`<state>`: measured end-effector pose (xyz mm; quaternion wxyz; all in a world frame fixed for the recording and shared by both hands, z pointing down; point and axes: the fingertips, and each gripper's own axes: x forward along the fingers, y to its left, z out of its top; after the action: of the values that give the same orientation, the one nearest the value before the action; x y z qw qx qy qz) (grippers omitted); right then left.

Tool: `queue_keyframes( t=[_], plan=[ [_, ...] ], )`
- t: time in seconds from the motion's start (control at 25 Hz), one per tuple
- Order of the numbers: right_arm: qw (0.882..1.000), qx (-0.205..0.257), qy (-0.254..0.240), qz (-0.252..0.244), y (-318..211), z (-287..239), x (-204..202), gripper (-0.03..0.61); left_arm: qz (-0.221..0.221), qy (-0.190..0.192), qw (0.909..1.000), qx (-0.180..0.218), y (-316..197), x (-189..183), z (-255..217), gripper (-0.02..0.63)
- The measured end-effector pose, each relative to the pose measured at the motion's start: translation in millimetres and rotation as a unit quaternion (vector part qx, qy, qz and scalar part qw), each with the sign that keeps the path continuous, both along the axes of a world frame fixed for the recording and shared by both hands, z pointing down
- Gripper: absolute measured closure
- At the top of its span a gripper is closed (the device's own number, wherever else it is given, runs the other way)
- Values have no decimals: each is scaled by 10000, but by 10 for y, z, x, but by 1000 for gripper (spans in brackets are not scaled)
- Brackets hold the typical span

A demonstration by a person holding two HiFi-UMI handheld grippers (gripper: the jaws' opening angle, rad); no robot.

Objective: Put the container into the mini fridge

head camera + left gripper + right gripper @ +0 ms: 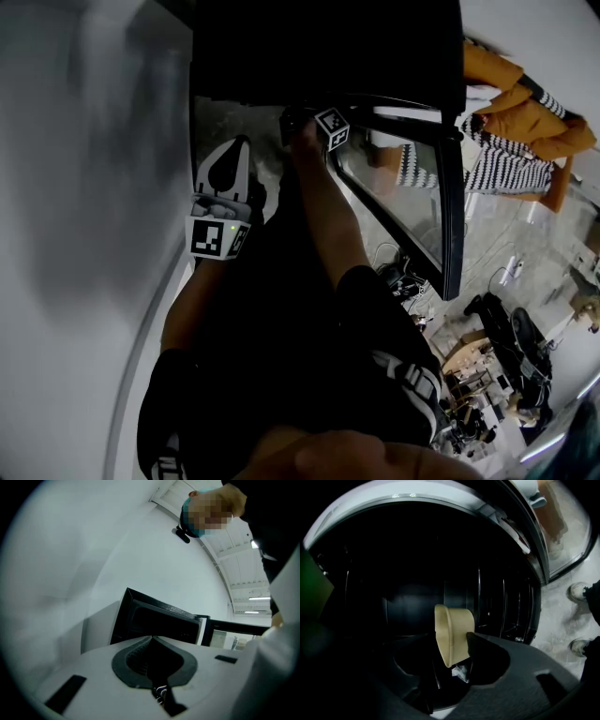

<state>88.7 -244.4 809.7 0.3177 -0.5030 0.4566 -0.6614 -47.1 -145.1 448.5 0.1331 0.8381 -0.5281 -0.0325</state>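
Beige container (pixel 452 634) clamped in right hand-held gripper (pixel 446 645), inside mini fridge (pixel 417 573); just needs releasing. Left hand-held gripper (pixel 151 639) jaws together, empty.

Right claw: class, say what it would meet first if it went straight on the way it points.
The right claw, shut on the beige container, points into the mini fridge. Its dark back wall looks first in line, though depth is hard to judge.
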Motion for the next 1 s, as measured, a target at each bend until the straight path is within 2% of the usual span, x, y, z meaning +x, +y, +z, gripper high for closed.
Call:
queue_keyframes(
  t=[0.52,0.76,1.0],
  plan=[
    [10000,-25,58,46,-1,-41,54,373,-40,14,9999,-148,-2,-28,-7,609],
    [9996,-65,200,-184,189,-203,-12,369,11,76,9997,-227,84,-53,-66,609],
    [9963,-10,659,-556,387,-541,-32,430,76,94,9997,-216,200,-106,-188,609]
  ],
)
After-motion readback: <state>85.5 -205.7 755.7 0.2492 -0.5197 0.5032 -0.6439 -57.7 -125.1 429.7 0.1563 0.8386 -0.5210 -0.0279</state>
